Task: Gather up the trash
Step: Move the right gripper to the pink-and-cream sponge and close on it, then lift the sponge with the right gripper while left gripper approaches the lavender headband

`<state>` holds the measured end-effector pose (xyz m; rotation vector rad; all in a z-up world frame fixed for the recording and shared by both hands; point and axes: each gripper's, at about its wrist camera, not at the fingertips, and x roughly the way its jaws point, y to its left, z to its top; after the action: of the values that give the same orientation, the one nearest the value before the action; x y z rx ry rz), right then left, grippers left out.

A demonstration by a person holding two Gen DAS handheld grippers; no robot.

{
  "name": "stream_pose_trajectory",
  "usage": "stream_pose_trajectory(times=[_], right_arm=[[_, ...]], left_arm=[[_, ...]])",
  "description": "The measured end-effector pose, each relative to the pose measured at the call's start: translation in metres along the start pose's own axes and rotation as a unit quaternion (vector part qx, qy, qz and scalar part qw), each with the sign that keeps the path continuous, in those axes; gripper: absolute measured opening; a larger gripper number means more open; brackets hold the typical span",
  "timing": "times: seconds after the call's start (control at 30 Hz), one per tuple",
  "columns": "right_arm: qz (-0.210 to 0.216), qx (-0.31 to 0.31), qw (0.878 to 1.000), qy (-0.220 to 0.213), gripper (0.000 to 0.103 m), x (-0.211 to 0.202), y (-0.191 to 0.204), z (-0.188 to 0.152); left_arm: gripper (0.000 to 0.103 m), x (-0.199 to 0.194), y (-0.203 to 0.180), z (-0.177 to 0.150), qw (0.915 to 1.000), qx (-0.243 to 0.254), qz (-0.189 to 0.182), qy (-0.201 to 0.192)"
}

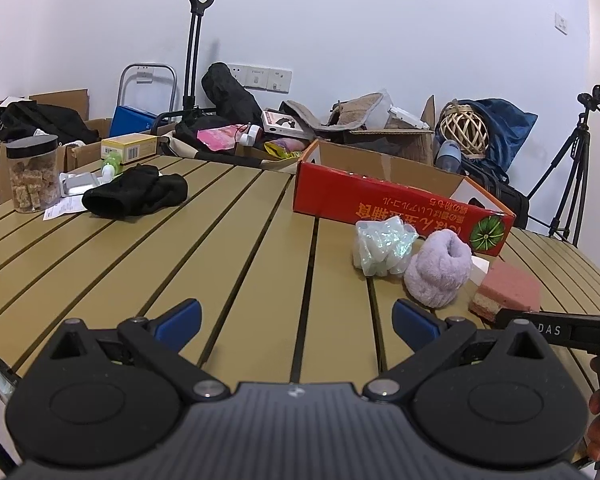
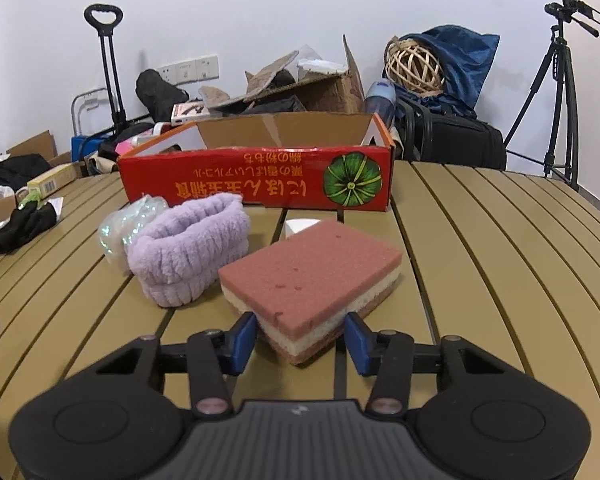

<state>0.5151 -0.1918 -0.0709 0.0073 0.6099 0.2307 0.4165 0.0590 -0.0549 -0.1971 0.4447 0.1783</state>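
Observation:
A pink and white layered sponge (image 2: 312, 264) lies on the slatted tan table (image 2: 480, 280). My right gripper (image 2: 300, 332) has its blue pads against both sides of the sponge's near corner, shut on it. In the left wrist view the same sponge (image 1: 508, 288) sits at the right with a black finger (image 1: 540, 326) of the right gripper at it. Left of the sponge are a fuzzy purple cloth (image 2: 188, 256) and crumpled clear plastic (image 2: 120, 228). My left gripper (image 1: 296, 320) hovers open over bare slats, nothing between its pads.
A red cardboard box (image 2: 256, 184), open at the top, stands behind the sponge. A small white block (image 2: 300, 226) lies between them. On the table's far left are a black cloth (image 1: 136, 196), a jar (image 1: 32, 176) and papers. Boxes, bags and a tripod (image 2: 556, 100) stand beyond the table.

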Motion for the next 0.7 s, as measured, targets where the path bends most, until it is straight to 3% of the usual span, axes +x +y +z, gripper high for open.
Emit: stream_pose_trajectory(times=[0.43,0.7], right_arm=[[-0.019,-0.002,0.999,-0.049,0.043,-0.034,0.007,-0.016],[-0.035,0.028,0.995,-0.094,0.043,-0.071,-0.007,-0.027]], left_arm=[[0.103,-0.007,0.002,0.002,0.9999,-0.003,-0.010,-0.004],[0.103,-0.004,-0.009,0.004,0.9992,-0.003,-0.038,0.009]])
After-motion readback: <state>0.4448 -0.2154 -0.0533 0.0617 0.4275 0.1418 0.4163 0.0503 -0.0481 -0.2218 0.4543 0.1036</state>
